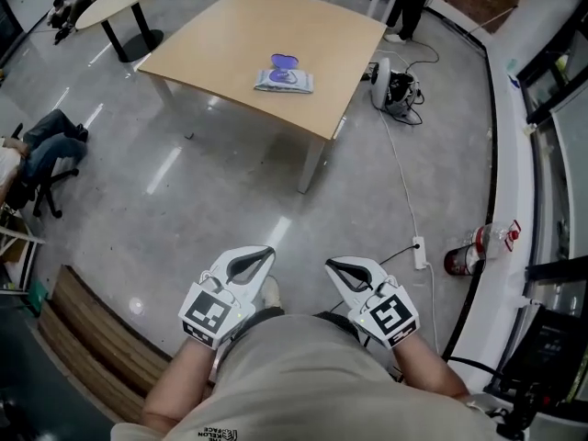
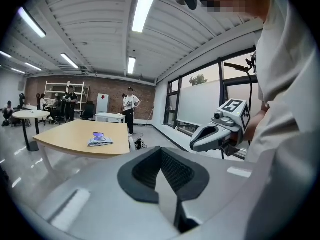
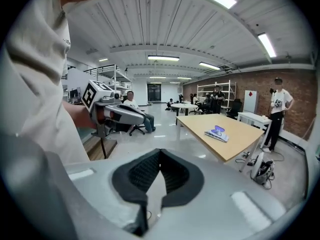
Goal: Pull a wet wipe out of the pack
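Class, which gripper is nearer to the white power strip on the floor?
Right. The right gripper is to the left of the power strip; the left gripper sits farther left, beyond the right one.

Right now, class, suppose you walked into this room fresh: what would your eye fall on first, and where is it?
Nearest the camera, the left gripper and the right gripper are held low in front of the person's waist, both with jaws together and nothing between them. Far ahead of them, the wet wipe pack lies alone on the wooden table, its purple flap raised.
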Motion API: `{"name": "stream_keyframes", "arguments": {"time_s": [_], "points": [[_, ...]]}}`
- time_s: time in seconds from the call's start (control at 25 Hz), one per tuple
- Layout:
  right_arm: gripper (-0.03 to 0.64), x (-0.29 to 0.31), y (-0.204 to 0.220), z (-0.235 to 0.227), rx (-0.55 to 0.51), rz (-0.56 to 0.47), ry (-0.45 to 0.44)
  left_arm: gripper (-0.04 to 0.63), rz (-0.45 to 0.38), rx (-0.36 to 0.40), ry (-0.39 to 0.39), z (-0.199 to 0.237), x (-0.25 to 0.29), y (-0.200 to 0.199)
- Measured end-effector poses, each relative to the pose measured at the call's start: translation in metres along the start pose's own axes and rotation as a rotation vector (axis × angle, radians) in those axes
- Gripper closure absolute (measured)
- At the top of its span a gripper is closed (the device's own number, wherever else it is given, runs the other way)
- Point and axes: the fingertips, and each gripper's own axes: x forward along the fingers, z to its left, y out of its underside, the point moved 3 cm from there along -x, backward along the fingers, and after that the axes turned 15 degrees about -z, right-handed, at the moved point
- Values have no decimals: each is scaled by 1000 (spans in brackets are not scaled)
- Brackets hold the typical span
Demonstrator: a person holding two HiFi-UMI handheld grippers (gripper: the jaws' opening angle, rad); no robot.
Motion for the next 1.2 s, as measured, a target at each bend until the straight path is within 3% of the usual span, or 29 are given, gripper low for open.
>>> {"name": "stream_keyframes", "arguments": {"time_s": [0.2, 0.6, 1.2], "points": [[615, 51, -9, -13, 0, 5, 29, 589, 32, -8, 15, 60, -5, 9], [615, 98, -10, -73, 22, 3, 55, 589, 26, -21, 23, 113, 40, 13], [615, 191, -12, -290, -8, -28, -63, 589, 96, 19, -50, 234, 230, 8]]}}
